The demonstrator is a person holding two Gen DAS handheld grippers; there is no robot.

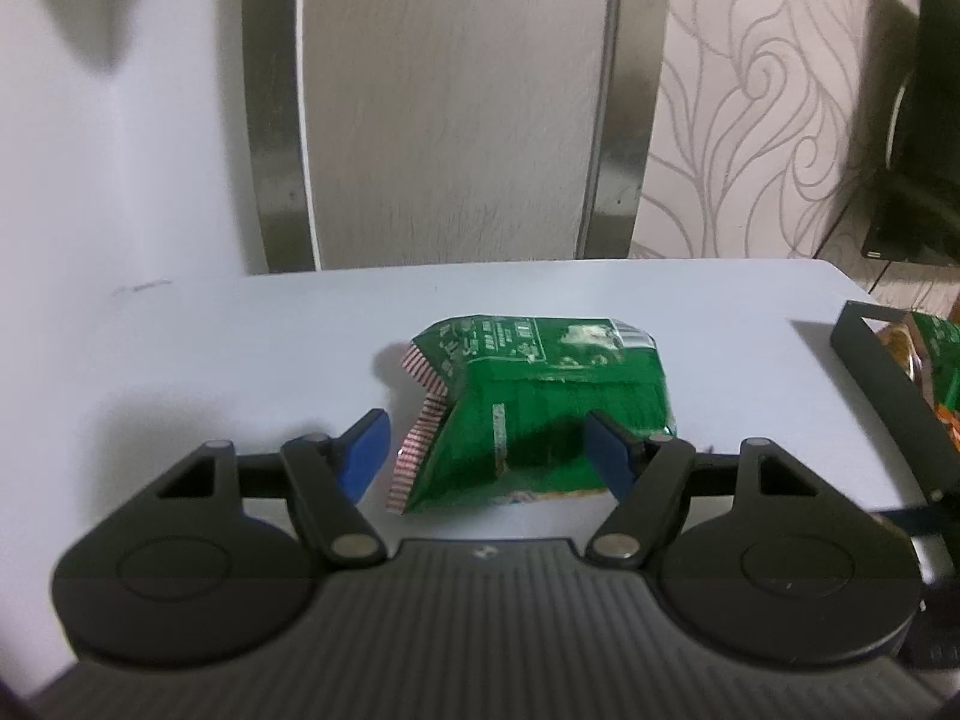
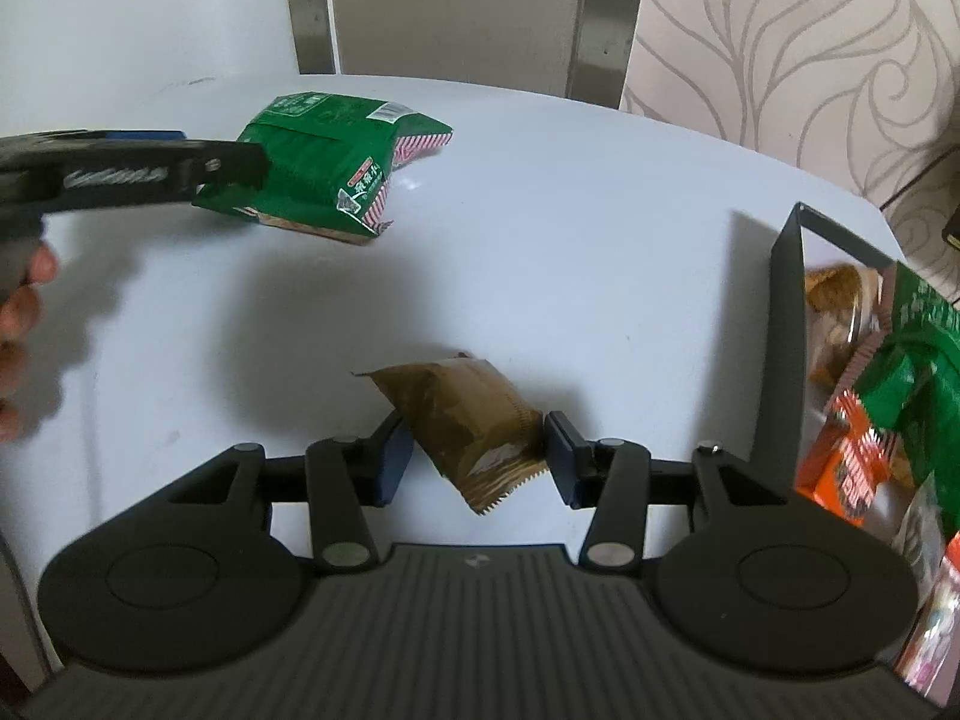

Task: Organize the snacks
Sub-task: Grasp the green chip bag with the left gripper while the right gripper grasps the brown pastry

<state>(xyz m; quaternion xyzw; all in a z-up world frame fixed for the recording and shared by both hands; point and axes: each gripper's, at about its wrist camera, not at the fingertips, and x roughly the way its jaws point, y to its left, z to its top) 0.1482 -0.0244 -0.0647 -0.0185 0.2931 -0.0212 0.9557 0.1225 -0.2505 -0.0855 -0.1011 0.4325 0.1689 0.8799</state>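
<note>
Swirl-patterned wallpaper backs the white table [image 2: 540, 192]. At ten o'clock the left gripper [image 1: 486, 450] spreads wide around a green snack bag [image 1: 540, 414]. Near six, the right gripper [image 2: 477, 459] pinches a brown packet [image 2: 462, 414]; a black bin [image 2: 786, 324] at three holds more snacks.

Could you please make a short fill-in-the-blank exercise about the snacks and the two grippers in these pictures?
1. The left gripper has its jaws around a snack packet whose main colour is ____.
2. The packet between the jaws of the right gripper is ____ in colour.
3. The black bin that already holds several snacks stands on the ____ side of the right wrist view.
4. Both packets lie on a ____ table.

Missing words: green; brown; right; white
</note>
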